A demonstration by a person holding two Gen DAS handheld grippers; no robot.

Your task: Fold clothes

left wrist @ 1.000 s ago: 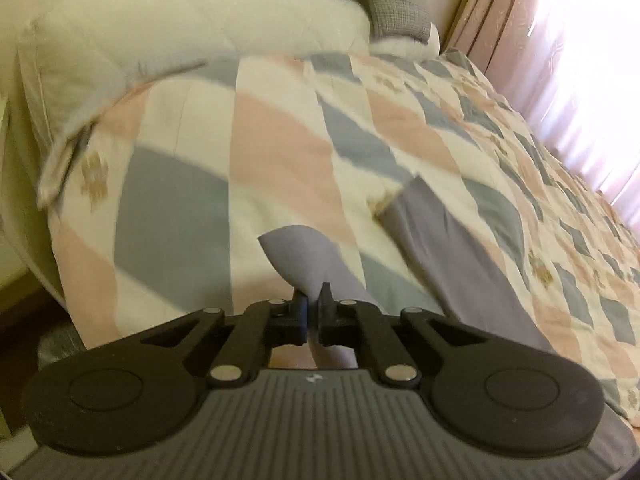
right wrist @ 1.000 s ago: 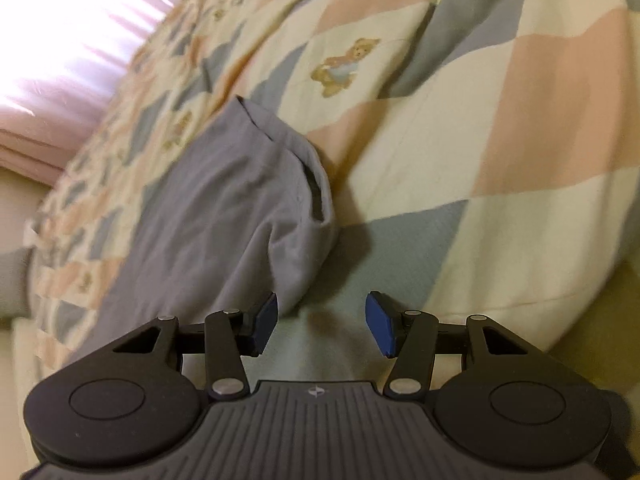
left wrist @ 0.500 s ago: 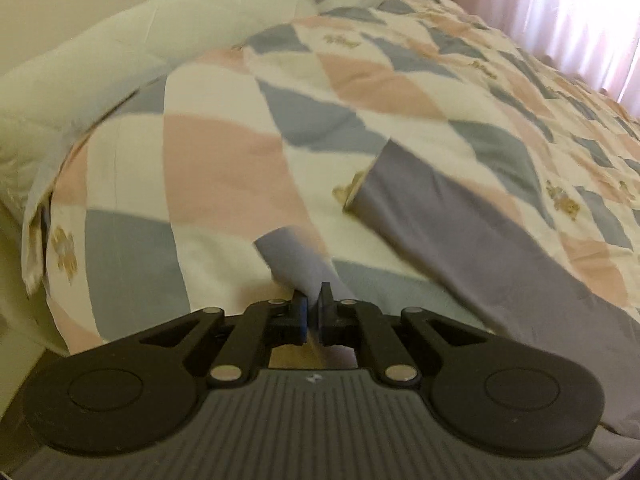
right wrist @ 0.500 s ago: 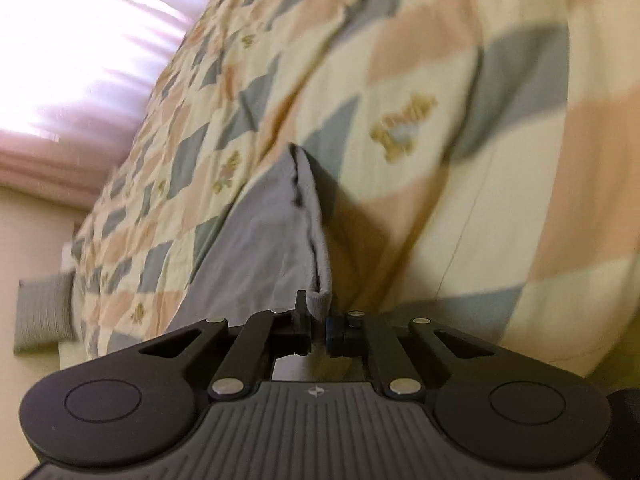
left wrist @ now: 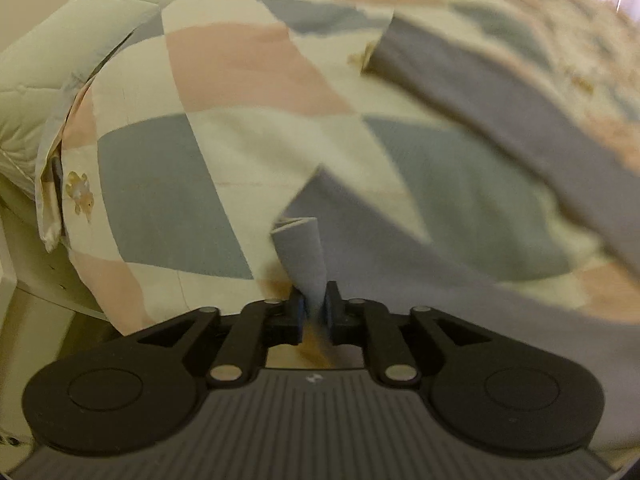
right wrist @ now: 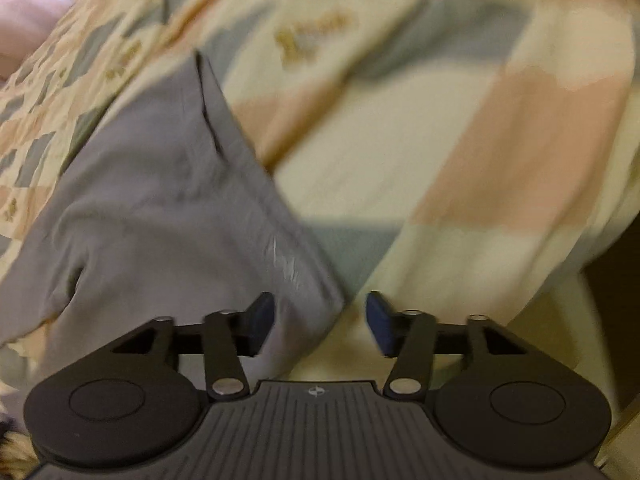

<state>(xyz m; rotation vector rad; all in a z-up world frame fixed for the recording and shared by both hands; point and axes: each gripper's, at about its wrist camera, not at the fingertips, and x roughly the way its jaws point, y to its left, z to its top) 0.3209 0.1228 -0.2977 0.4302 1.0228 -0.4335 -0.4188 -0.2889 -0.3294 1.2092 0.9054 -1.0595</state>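
Note:
A grey garment (left wrist: 500, 100) lies across the checked quilt (left wrist: 160, 184); one long part runs to the upper right. A folded corner of the grey garment stands up between the fingers of my left gripper (left wrist: 313, 308), which is shut on it. In the right wrist view the grey garment (right wrist: 160, 200) spreads left of centre, wrinkled, with a seam along its right edge. My right gripper (right wrist: 320, 314) is open just above the quilt (right wrist: 500, 160). The garment's near corner reaches in beside the left blue pad (right wrist: 262, 312) and nothing is clamped.
A white quilted pillow or duvet (left wrist: 60, 60) is bunched at the bed's left end, above a pale bed frame (left wrist: 36, 280). The quilt drops off at the bed edge (right wrist: 592, 248) on the right. Pink curtains (right wrist: 24, 0) hang beyond the bed.
My right gripper, shut on the garment's edge half a second ago, has opened and let it go. My left gripper stays shut on its fold and has moved lower and closer to the quilt.

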